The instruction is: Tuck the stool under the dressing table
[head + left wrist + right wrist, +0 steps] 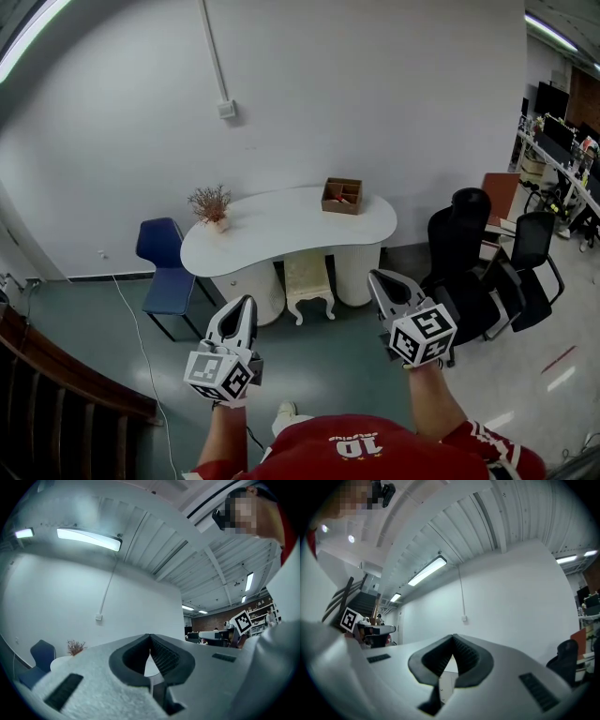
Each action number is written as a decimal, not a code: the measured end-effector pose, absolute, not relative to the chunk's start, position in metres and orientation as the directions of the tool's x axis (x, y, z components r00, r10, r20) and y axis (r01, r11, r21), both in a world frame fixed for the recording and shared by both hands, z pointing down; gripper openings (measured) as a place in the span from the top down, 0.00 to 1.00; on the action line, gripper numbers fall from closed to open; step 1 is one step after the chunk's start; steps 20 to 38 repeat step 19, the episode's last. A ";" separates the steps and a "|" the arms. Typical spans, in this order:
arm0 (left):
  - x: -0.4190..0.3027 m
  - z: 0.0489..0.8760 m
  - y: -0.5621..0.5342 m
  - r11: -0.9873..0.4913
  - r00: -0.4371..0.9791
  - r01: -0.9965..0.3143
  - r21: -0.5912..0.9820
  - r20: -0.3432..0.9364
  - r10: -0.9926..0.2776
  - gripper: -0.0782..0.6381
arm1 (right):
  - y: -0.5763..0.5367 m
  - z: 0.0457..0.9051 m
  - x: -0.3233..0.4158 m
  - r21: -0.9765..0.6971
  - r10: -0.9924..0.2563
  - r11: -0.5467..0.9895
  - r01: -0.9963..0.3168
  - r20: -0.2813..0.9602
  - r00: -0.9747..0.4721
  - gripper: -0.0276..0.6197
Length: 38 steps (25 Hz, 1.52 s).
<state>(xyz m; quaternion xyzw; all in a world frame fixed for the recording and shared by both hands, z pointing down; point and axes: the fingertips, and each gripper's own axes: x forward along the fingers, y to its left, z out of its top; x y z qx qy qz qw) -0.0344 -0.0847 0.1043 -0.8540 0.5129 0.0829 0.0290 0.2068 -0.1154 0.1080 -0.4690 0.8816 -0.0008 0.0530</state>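
A cream stool (308, 278) with carved legs stands between the two pedestals of the white kidney-shaped dressing table (281, 230), mostly under its top. My left gripper (241, 305) is held in the air well short of the table, its jaws shut with nothing between them. My right gripper (380, 278) hovers to the right of the stool, also shut and empty. In the left gripper view the shut gripper (150, 637) faces the white wall, with the table's edge (58, 660) low at the left. In the right gripper view the gripper (453, 637) shows shut jaws against the wall.
A blue chair (167, 272) stands left of the table. Black office chairs (473, 267) crowd the right side. On the table sit a dried plant (211, 204) and a wooden box (342, 195). A dark railing (56, 384) runs at the lower left. A white cable (141, 347) trails across the floor.
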 end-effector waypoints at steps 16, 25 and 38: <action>-0.029 0.142 -0.096 -0.440 0.437 -0.898 0.001 -0.117 -0.892 0.90 | -0.134 0.148 0.228 -0.084 -0.871 0.491 -0.867 -0.030 -0.490 0.95; -0.028 0.146 -0.098 -0.448 0.442 -0.893 0.033 -0.117 -0.889 0.90 | -0.135 0.148 0.228 -0.086 -0.871 0.492 -0.866 -0.030 -0.491 0.95; -0.028 0.146 -0.098 -0.448 0.442 -0.893 0.033 -0.117 -0.889 0.90 | -0.135 0.148 0.228 -0.086 -0.871 0.492 -0.866 -0.030 -0.491 0.95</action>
